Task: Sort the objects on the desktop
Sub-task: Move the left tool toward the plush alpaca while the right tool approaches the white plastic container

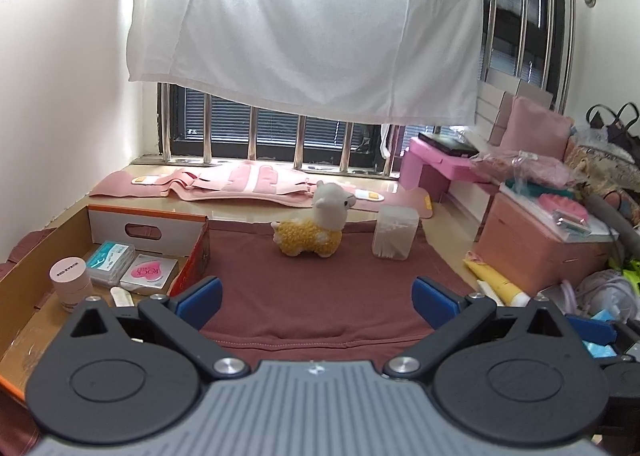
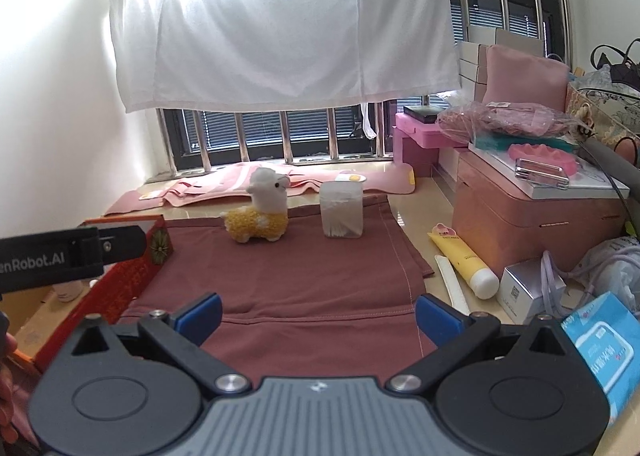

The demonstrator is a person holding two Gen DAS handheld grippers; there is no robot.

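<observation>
On the maroon cloth (image 1: 312, 296) stands a yellow-bodied, white-headed alpaca plush (image 1: 312, 225).

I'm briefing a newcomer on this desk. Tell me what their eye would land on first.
The yellow-and-white plush alpaca stands mid-desk on the maroon cloth, with a clear cotton swab box just to its right. At the left, an open cardboard box already holds small cosmetics. Above, a big white sheet hangs across the window.
</observation>
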